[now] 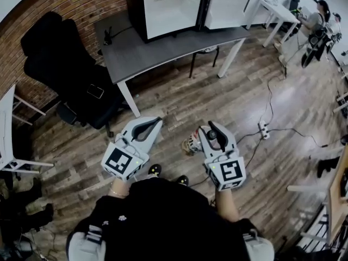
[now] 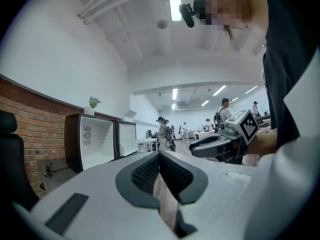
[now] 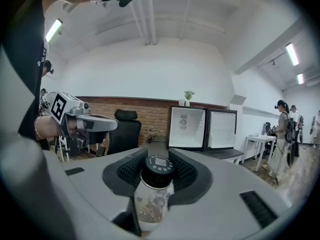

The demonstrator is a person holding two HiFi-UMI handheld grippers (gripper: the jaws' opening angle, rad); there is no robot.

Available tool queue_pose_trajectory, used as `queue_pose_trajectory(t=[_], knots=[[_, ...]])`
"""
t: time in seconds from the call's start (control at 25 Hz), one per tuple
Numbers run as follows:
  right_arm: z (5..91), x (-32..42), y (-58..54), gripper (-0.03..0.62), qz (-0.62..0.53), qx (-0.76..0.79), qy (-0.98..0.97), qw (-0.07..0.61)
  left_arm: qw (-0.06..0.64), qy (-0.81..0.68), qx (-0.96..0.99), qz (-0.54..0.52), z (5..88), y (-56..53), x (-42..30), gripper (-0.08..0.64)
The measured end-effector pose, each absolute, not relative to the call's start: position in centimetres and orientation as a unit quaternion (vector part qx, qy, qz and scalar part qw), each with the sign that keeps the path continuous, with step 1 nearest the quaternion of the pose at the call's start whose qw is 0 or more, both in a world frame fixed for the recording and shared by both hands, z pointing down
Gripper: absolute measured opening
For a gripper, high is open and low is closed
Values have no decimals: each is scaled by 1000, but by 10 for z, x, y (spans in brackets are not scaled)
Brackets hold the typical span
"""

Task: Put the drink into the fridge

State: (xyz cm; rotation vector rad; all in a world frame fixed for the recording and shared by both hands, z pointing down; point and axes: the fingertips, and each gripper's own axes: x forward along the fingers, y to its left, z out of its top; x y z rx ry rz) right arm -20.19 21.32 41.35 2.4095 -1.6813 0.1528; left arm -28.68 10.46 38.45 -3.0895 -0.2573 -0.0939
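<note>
Between right gripper [image 3: 159,155] fingers [image 3: 131,171]: pinched drink [image 3: 152,200], black cap [image 3: 159,165], printed label; left gripper [image 2: 160,157] fingers [image 2: 147,174] together.

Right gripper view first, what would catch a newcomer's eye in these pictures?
The right gripper is clamped on a clear drink bottle with a black cap, upright between its jaws. Ahead, on the grey desk by the brick wall, the small fridge stands with its door open, white inside. The left gripper is shut and empty.
</note>
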Motion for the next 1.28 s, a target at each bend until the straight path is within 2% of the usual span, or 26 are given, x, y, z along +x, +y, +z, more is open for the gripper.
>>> queue_pose_trajectory(t=[0.72, 1.28], knots=[[421, -166, 313, 129, 60, 820, -560, 95, 15, -88, -995, -42, 395, 187, -247, 3], [414, -147, 287, 129, 47, 801, -592, 77, 13, -40, -999, -28, 392, 166, -246, 3]])
